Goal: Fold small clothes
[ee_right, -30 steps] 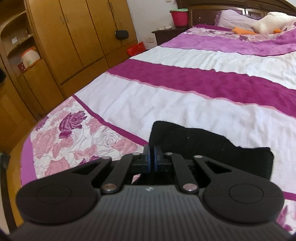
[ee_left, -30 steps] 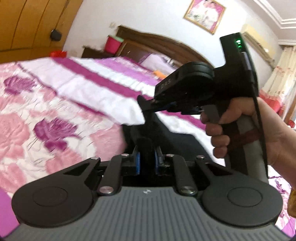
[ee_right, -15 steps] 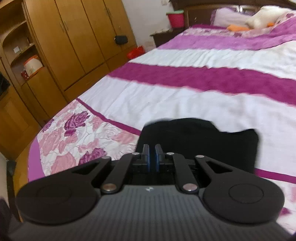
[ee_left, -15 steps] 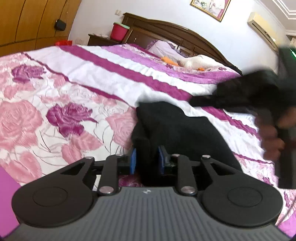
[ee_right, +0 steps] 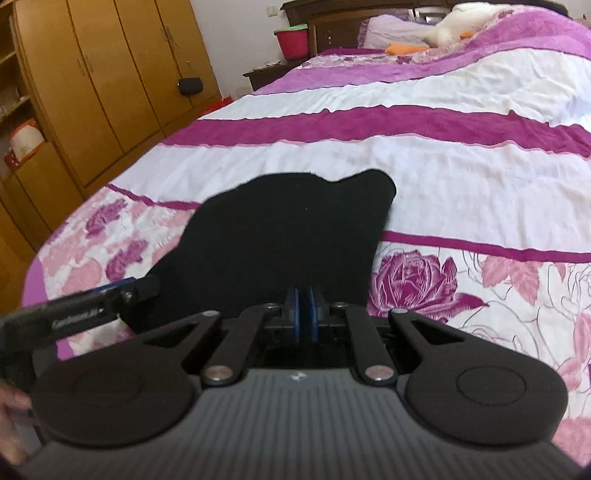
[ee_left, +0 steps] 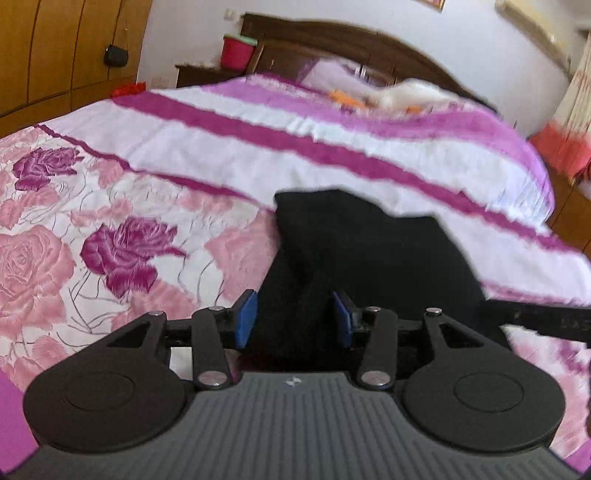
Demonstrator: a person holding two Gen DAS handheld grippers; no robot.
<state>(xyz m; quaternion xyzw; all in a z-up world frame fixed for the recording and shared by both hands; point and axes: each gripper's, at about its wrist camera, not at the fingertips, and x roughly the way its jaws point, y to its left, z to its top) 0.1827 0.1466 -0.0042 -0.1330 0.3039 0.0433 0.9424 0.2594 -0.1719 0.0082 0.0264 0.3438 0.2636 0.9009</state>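
A black garment [ee_left: 362, 251] lies folded on the pink and white bedspread [ee_left: 166, 162] near the bed's front edge. My left gripper [ee_left: 293, 318] stands over its near left part. Its jaws are opening; the cloth lies between the blue pads, which do not press it. My right gripper [ee_right: 303, 317] is shut on the garment's [ee_right: 288, 229] near edge. One finger of the right gripper [ee_left: 535, 317] shows at the right of the left wrist view. The left gripper's finger [ee_right: 92, 310] shows at the left of the right wrist view.
The bedspread [ee_right: 443, 166] stretches far behind the garment. A wooden wardrobe [ee_right: 92, 74] stands to the left of the bed. A red bucket [ee_right: 291, 40] sits on a nightstand by the headboard. A white plush toy [ee_right: 454, 18] lies near the pillows.
The left jaws have spread apart around the cloth. The right gripper has swept from above the garment down to its right side, still closed at the cloth's edge. The garment now lies flatter.
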